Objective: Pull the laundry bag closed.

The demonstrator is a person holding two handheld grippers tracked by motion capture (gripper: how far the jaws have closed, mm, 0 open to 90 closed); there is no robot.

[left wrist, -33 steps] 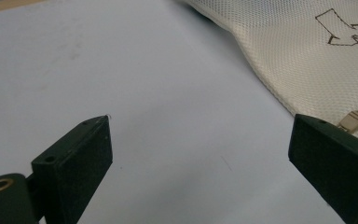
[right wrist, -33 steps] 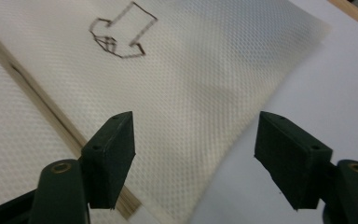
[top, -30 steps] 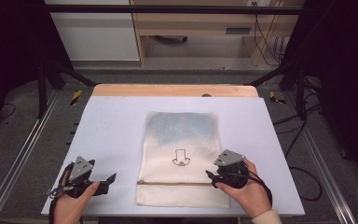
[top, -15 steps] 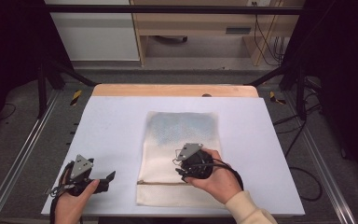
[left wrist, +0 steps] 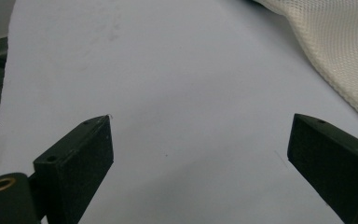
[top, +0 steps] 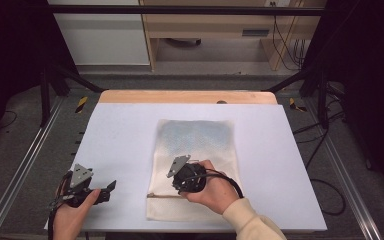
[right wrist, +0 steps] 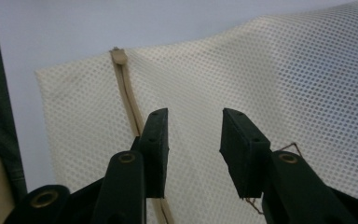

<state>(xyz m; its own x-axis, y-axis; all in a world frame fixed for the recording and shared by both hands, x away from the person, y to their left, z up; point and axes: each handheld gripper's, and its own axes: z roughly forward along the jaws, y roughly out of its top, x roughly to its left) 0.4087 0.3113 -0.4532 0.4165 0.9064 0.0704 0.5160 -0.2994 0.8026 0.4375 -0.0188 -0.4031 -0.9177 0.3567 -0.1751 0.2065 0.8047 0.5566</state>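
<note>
Right gripper, jaws just narrowing to a small gap with nothing pinched yet, hovers over the cream mesh zippered laundry bag lying flat mid-surface, left gripper wide apart beside it; closing off the zipper strip risks grabbing only loose mesh and bunching the bag.

A pale tabletop with a wooden strip along its far edge carries a cream mesh bag, lying flat near the middle, its zip running across close to the near end
</note>
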